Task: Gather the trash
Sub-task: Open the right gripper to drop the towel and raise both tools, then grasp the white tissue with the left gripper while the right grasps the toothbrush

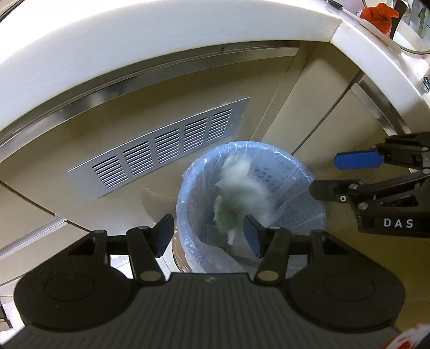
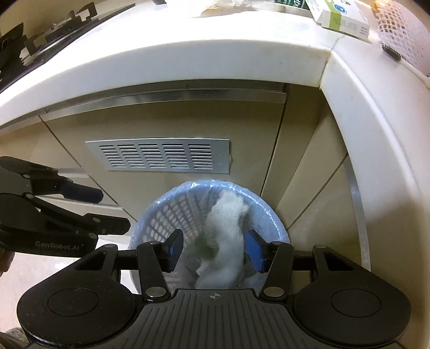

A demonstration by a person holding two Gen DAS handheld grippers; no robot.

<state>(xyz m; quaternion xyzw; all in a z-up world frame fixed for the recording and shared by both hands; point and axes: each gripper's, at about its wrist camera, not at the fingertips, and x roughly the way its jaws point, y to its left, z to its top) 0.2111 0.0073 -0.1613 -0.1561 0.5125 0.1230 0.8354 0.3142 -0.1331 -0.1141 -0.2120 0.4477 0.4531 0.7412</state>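
Floor (image 1: 336, 241) tan, smooth, a bit shiny. Blue bin (image 2: 164, 212) stands right on floor, close to cupboard with metal vent. Thin clear bag (image 1: 317, 212) lines bin, folded over rim.

White counter (image 2: 215, 40) runs above, bends round corner. On counter: black stove grate (image 2: 53, 24) at left, white-and-green box (image 2: 341, 16) near corner, pink net thing (image 2: 400, 29) at far right. In left view, something orange-red (image 1: 377, 14) sits on counter far back; too blurry to tell what.
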